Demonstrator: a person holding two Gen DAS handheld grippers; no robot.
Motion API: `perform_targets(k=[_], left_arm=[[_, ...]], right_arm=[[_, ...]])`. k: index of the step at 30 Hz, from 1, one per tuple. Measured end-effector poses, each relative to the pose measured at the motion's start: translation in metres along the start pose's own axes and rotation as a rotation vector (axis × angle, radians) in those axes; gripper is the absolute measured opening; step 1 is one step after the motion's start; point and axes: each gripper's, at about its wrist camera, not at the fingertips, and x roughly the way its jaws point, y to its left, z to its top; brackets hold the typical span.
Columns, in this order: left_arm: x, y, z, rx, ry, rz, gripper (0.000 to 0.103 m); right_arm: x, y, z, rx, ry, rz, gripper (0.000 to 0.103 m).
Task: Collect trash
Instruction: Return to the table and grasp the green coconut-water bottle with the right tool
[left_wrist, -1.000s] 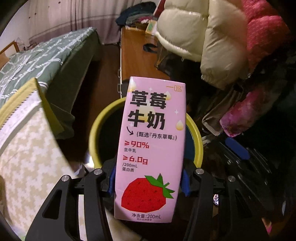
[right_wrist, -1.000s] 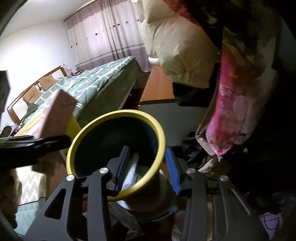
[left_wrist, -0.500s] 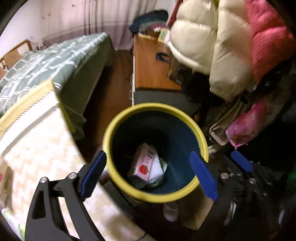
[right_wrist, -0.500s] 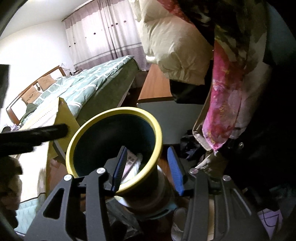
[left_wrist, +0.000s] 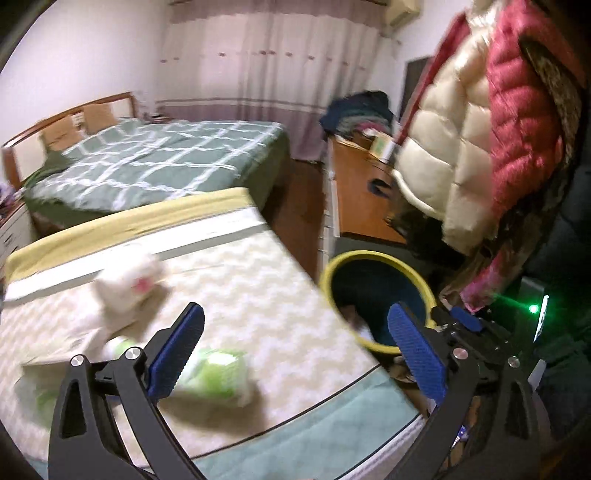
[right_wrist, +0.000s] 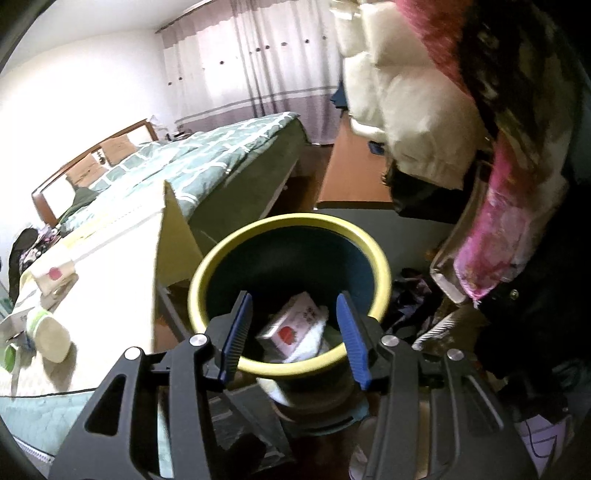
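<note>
Looking down past the right gripper (right_wrist: 293, 332), jaws apart and holding nothing, the strawberry milk carton (right_wrist: 291, 325) lies inside the yellow-rimmed bin (right_wrist: 384, 273). Only the left gripper (left_wrist: 295, 350), also spread and unloaded, sees blurred green-and-white wrappers (left_wrist: 218, 373) on the mattress (left_wrist: 258, 280).

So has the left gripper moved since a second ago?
Yes. The left gripper, open and empty, has swung left from over the yellow-rimmed bin toward the table.
</note>
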Motion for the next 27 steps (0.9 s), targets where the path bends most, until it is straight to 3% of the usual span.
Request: perform_targets(k=[8,16,21,24,27], left_arm=[[-0.064,0.098,-0.047,-0.183,-0.046,0.147,0.098],[-0.136,0.189,-0.101,-0.345,-0.131,0.363,0.098],[-0.159,0.224,-0.125,-0.411,-0.152,0.425,0.098],[-0.165,0.234,-0.135,-0.435,-0.159,0.439,0.098],[-0.165,0.241,-0.137,-0.447,-0.159,0.439,0.098]], right_arm=[[-0.01,0.061,-0.007,-0.102,0.007,0.069,0.047],[-0.017,0.15,-0.031,-0.245,0.048,0.209,0.048],[-0.026,0.192,-0.04,-0.31,0.059,0.274,0.049],[-0.031,0.208,-0.043,-0.333,0.062,0.313,0.054],[-0.029,0.221,-0.045,-0.367,0.064,0.309,0.057]])
